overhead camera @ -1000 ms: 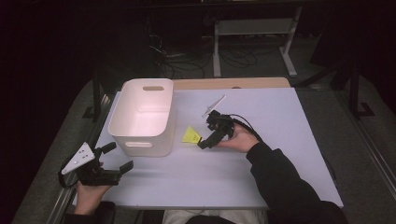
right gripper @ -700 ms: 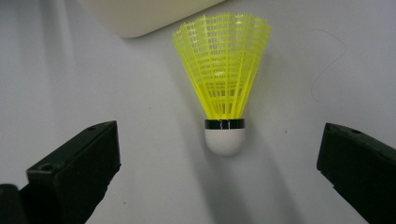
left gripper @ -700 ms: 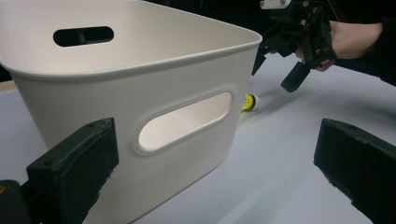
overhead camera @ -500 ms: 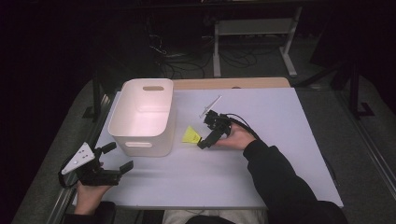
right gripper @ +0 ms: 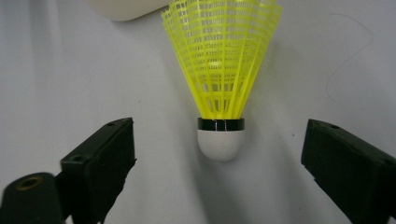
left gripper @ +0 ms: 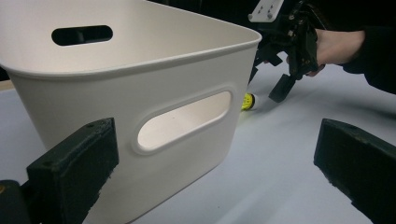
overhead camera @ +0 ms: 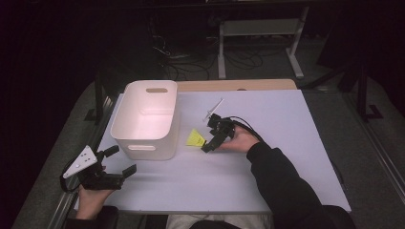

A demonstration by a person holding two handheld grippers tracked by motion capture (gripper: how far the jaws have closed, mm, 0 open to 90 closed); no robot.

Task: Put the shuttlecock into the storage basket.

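I have a pale table (overhead camera: 286, 143) in front of me, and on its left part stands a white bin (overhead camera: 145, 119) with slot handles, open side up and nothing visible inside it. In the left gripper view the bin's near wall is close ahead, its handle slot between my two jaws.

My left gripper (overhead camera: 117, 164) sits at the near left corner of the table, just near of the bin, jaws spread wide and touching nothing.

My right gripper (overhead camera: 208, 143) is out over the middle of the table, just right of the bin, pointing left and down toward the shuttlecock. Its jaws are spread wide; in the right gripper view they stand either side of the cork, well clear of it.

The yellow shuttlecock (right gripper: 222, 84) lies on its side on the table between the bin and the right gripper, white cork toward the gripper, skirt toward the bin.
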